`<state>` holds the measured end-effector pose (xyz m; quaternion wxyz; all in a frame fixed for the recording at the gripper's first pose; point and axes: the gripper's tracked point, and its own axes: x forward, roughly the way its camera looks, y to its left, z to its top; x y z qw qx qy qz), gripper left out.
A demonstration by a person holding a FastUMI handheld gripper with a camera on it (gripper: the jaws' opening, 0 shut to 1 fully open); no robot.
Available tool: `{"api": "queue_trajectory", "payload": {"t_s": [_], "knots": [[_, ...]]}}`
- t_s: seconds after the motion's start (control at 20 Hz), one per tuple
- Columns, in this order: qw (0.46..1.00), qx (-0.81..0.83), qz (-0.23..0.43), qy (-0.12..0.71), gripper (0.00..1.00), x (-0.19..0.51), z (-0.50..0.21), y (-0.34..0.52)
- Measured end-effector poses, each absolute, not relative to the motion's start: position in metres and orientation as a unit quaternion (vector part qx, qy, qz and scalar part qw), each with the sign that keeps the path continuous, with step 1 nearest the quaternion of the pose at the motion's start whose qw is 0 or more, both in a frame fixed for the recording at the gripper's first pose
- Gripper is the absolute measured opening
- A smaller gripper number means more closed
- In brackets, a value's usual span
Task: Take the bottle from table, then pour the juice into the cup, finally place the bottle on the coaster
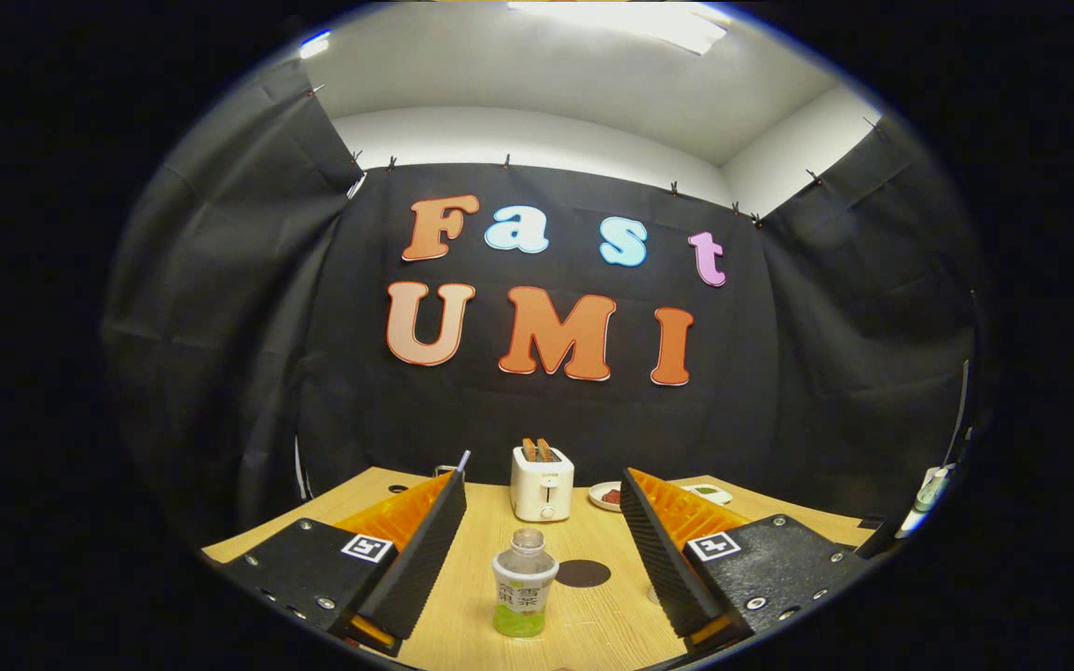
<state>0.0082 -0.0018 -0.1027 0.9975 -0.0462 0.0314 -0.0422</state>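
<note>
1. Gripper (543,536): the fingers are spread wide apart and hold nothing. Each finger (425,550) angles inward toward its tip, with the left one over the left part of the desk (593,634) and the right one over the right part.
2. Behind the left finger's tip, near the far edge of the desk, a small metal-looking object (448,469) shows; what it is cannot be told.
3. Bottle (524,582): stands upright on the desk in the gap between the fingers, touching neither. It is clear, has no cap on, carries a pale label, and has green liquid in its lower part.
4. Toaster (542,482): white, stands beyond the bottle toward the far edge of the desk, with two slices of toast sticking out of its top.
5. Coaster (583,573): dark round disc, lies flat on the desk just right of the bottle and apart from it, nothing on it.
6. Small plate (606,496): sits right of the toaster near the far edge, with something reddish-brown on it.
7. Past the right finger's tip, a flat white item with a green patch (708,492) lies near the far edge.
</note>
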Motion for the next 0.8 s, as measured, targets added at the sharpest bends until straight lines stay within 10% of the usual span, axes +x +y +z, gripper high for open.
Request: {"api": "queue_trajectory", "payload": {"t_s": [0.8], "knots": [[0.986, -0.062, -0.002, 0.156, 0.9, 0.04, -0.272, 0.014]]}}
